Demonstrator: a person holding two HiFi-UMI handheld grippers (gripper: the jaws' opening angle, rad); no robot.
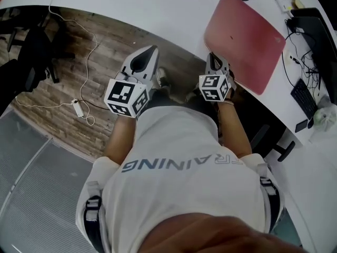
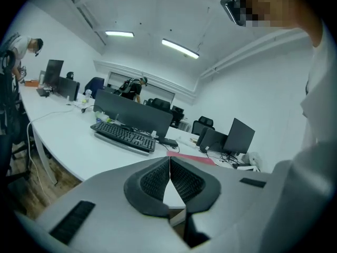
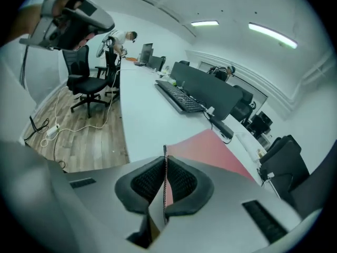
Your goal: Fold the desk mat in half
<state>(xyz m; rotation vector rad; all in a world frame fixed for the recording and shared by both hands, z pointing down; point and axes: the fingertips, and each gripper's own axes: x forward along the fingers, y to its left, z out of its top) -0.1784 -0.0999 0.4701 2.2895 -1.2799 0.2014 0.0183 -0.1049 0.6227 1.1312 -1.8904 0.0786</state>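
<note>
- Mat (image 1: 245,36): red rectangle with rounded corners, smooth top. It lies flat on the white desk (image 1: 131,4), at 1 o'clock in the head view.
- Long axis runs roughly 10 o'clock to 4 o'clock. The near long edge follows the desk's rim.
- Right gripper (image 1: 215,61): clamped on that near long edge, toward its 10 o'clock end. The marker cube trails back at 6 o'clock.
- Right gripper view: the mat's thin edge (image 3: 165,157) stands on end between the ribbed pads, with a dotted underside showing. The rest of the red sheet (image 3: 210,149) spreads away toward 1 o'clock.
- Left gripper (image 1: 149,52): off the desk, over the wood floor (image 1: 79,62), at 9 o'clock from the right one and well apart from the mat.
- Left gripper view: the jaws (image 2: 169,159) are pressed together at the tips, with nothing between them. The mat shows as a red sliver (image 2: 192,158) beyond them.
</note>
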